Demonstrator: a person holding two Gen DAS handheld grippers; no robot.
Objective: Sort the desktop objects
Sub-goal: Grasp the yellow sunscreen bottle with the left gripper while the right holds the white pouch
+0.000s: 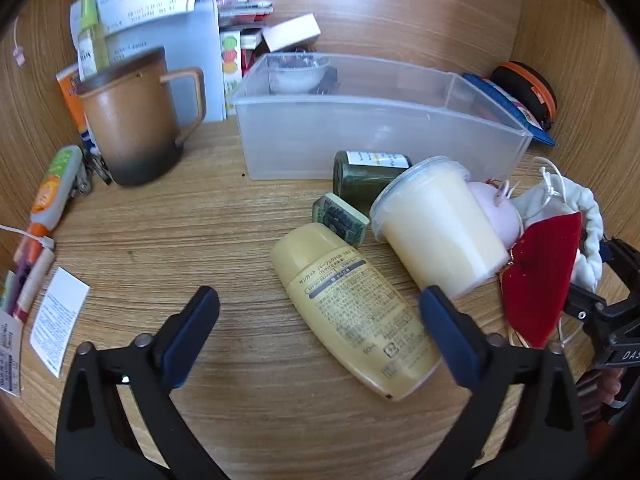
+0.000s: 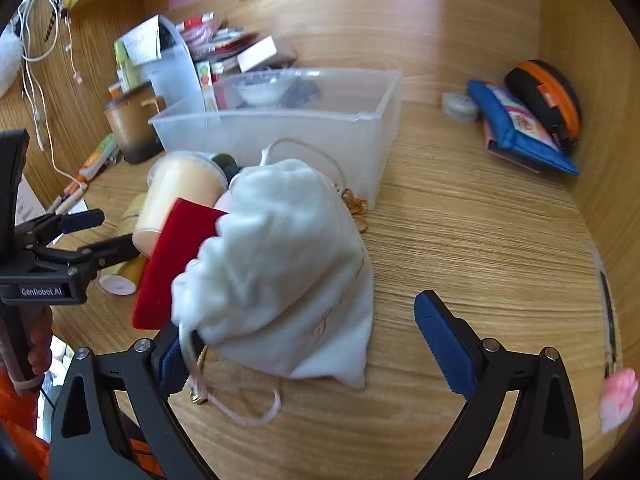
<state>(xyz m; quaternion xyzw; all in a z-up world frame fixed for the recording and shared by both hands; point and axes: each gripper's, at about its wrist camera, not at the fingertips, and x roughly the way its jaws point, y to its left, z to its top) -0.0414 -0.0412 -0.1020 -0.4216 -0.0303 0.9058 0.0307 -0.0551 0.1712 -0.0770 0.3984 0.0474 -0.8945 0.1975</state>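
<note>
A clear plastic bin [image 1: 360,136] stands at the back of the wooden desk; it also shows in the right wrist view [image 2: 280,132]. In front of it lie a yellow lotion bottle [image 1: 352,312], a cream-filled cup [image 1: 436,224], a green bottle [image 1: 368,176], a small green block [image 1: 340,220], a red pouch [image 1: 540,280] and a white drawstring bag [image 2: 288,268]. My left gripper [image 1: 320,320] is open, its fingers astride the yellow bottle. My right gripper [image 2: 308,344] is open around the white bag, with the bag's lower edge between the fingers.
A brown mug [image 1: 132,120] stands at the back left beside a paper holder [image 1: 180,40]. Pens and a glue tube [image 1: 52,192] lie along the left wall. A blue pouch [image 2: 520,132] and an orange-black case [image 2: 548,96] lie in the right corner.
</note>
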